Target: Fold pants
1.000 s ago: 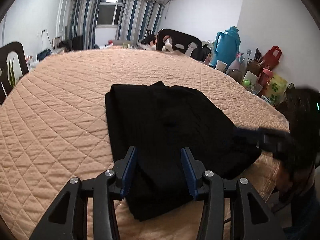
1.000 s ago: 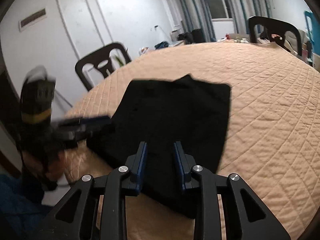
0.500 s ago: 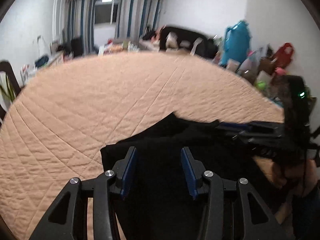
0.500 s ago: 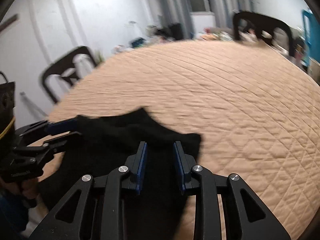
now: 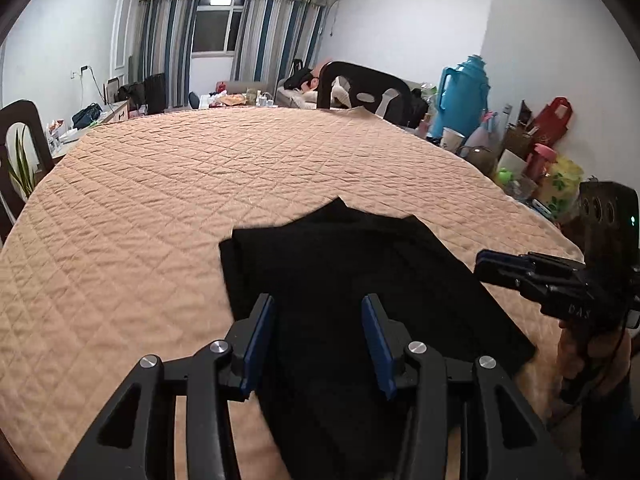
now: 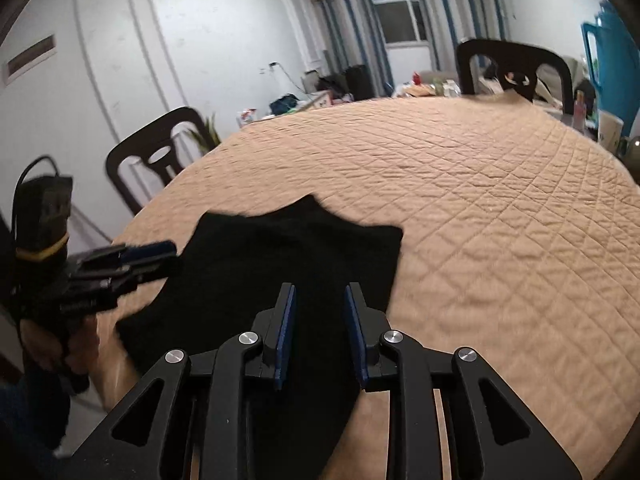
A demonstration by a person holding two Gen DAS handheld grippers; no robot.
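Note:
The black pants (image 5: 340,280) lie folded into a compact rectangle near the front edge of the quilted tan table cover (image 5: 200,184); they also show in the right wrist view (image 6: 296,256). My left gripper (image 5: 318,324) is open and empty, held above the near part of the pants. My right gripper (image 6: 320,312) is open and empty, also above the near part of the pants. In the left wrist view the right gripper (image 5: 486,266) is at the pants' right edge. In the right wrist view the left gripper (image 6: 168,254) is at the pants' left edge.
Dark chairs stand around the table (image 5: 360,88) (image 6: 156,152). A blue thermos (image 5: 460,96), cups, bottles and bags crowd the right side by the wall. A window with striped curtains (image 5: 216,24) is at the back.
Both grippers pulled back toward the near edge and lifted after dipping low over the pants. The pants sit nearer the front edge than a second ago. Both stay open.

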